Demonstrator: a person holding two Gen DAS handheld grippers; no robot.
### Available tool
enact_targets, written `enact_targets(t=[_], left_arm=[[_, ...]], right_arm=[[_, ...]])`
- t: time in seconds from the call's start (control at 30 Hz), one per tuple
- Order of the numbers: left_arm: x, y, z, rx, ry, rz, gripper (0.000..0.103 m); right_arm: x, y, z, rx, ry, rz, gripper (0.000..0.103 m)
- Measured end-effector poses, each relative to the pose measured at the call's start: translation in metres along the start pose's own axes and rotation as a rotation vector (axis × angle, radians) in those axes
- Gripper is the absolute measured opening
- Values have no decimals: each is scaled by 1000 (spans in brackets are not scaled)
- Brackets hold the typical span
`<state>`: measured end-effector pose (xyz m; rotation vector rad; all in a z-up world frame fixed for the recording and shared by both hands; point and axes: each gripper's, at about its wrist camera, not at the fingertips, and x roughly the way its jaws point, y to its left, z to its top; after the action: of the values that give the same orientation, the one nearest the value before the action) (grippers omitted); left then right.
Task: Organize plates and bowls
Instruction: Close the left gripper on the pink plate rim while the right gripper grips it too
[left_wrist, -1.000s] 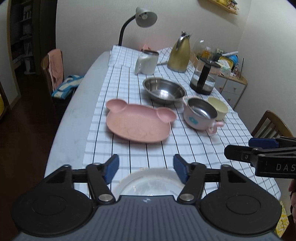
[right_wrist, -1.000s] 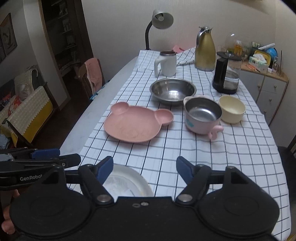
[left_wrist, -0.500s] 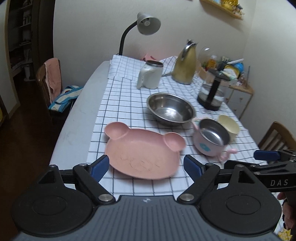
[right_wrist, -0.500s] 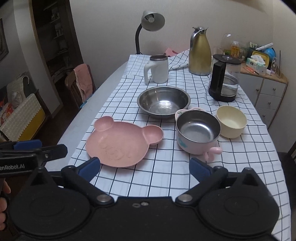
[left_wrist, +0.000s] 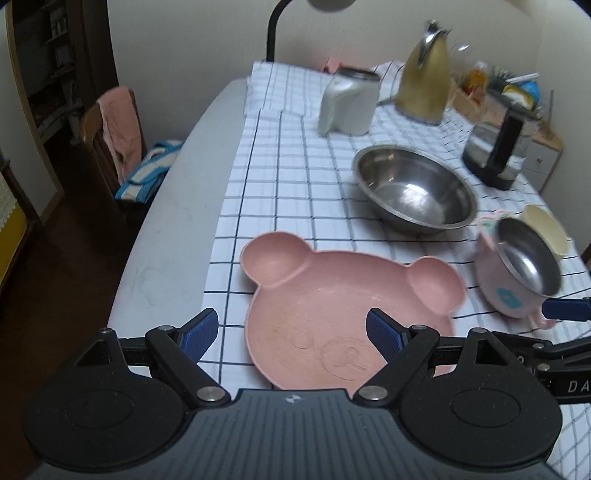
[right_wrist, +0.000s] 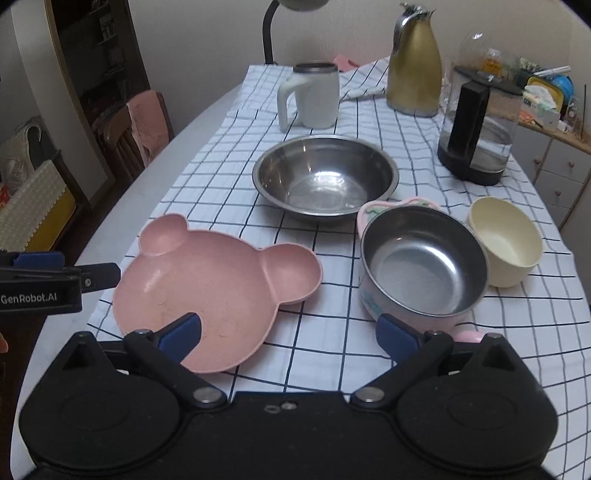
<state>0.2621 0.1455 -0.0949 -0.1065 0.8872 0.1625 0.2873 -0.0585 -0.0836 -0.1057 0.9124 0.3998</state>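
Note:
A pink bear-shaped plate (left_wrist: 332, 314) lies on the checked tablecloth; it also shows in the right wrist view (right_wrist: 218, 284). Behind it is a large steel bowl (left_wrist: 413, 192) (right_wrist: 325, 177). To the right stand a pink-sided steel bowl with handles (left_wrist: 517, 277) (right_wrist: 421, 266) and a cream bowl (left_wrist: 546, 229) (right_wrist: 506, 243). My left gripper (left_wrist: 291, 336) is open, its tips over the plate's near left edge. My right gripper (right_wrist: 288, 332) is open and empty, between the plate and the pink steel bowl.
At the back are a white mug (right_wrist: 310, 96), a gold thermos jug (right_wrist: 415, 62), a glass kettle (right_wrist: 480, 129) and a lamp stem (right_wrist: 267, 33). A chair with a pink cloth (left_wrist: 114, 129) stands left of the table. A cabinet (right_wrist: 557, 162) is at the right.
Both grippers have moved forward over the table toward the dishes. The white plate near the front edge has dropped out of view. Both grippers opened wider.

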Motion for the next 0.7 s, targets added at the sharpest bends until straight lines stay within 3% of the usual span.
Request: enact_targets(t=[0.33,0.7], left_arm=[[59,13,9,-43,98,25,86],[80,26,12,-116,169,-11,38]], right_arm=[[56,1,7,17,111,23,81],[72,-2,7,53,159,64,48]])
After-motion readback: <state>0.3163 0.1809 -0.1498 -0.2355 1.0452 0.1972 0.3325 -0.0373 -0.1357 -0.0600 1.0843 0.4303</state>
